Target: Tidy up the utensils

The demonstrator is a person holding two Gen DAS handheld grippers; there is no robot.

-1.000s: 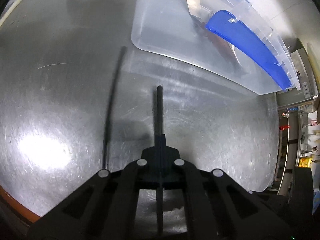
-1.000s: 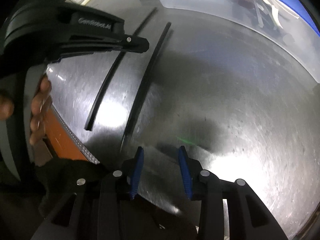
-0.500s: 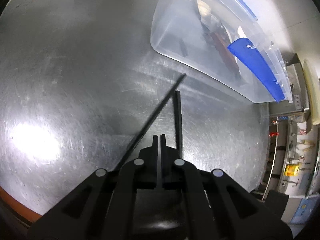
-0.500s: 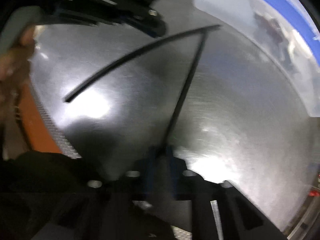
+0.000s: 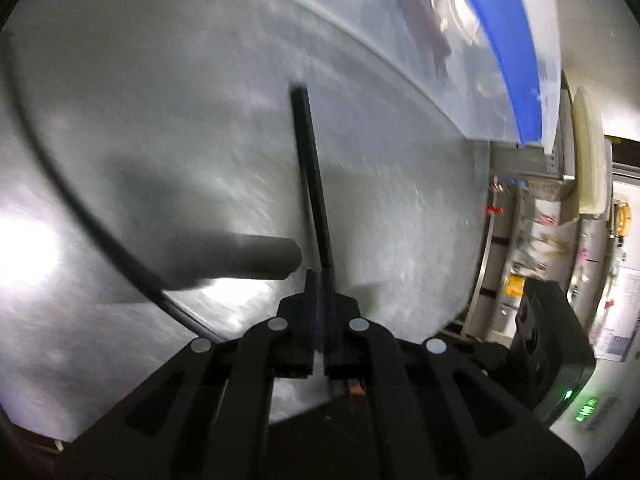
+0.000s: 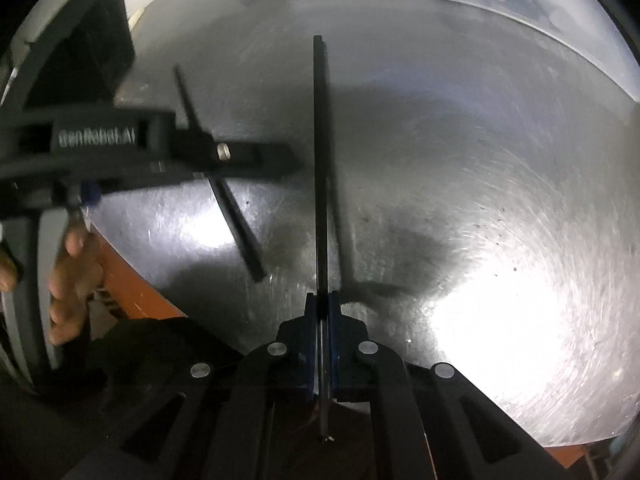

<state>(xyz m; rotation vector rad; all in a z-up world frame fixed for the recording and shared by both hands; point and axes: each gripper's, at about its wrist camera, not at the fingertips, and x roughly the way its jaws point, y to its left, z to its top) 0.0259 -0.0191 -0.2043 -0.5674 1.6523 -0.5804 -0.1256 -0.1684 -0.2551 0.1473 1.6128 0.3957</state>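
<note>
**Chopsticks pinched one in each gripper, box ahead**

Chopsticks are what I take these thin black sticks to be. My left gripper point(image 5: 320, 280) is pressed together on one chopstick point(image 5: 310, 176) near its end, the rest pointing forward over the metal tabletop point(image 5: 160, 100). My right gripper point(image 6: 322, 304) pinches the other chopstick point(image 6: 321, 160) the same way, with a short tail poking out behind the pads. Both sticks hang above the surface, not on it.

I judge them very light, stiff and smooth. Held so near one end, each can swivel in the pads or slide out, so a firm pinch and slow turns suit them. A grip closer to the middle would steady them better.

The tabletop is brushed steel, scratched and full of glare, hard and slick, so a dropped stick would skid or roll. Its near edge carries an orange strip point(image 6: 132, 280). Along the far edge stands a clear plastic box point(image 5: 360, 20) with a blue part point(image 5: 508, 60) on it, and some utensils lie blurred inside. Past the right edge I see cluttered shelving, out of focus.
</note>
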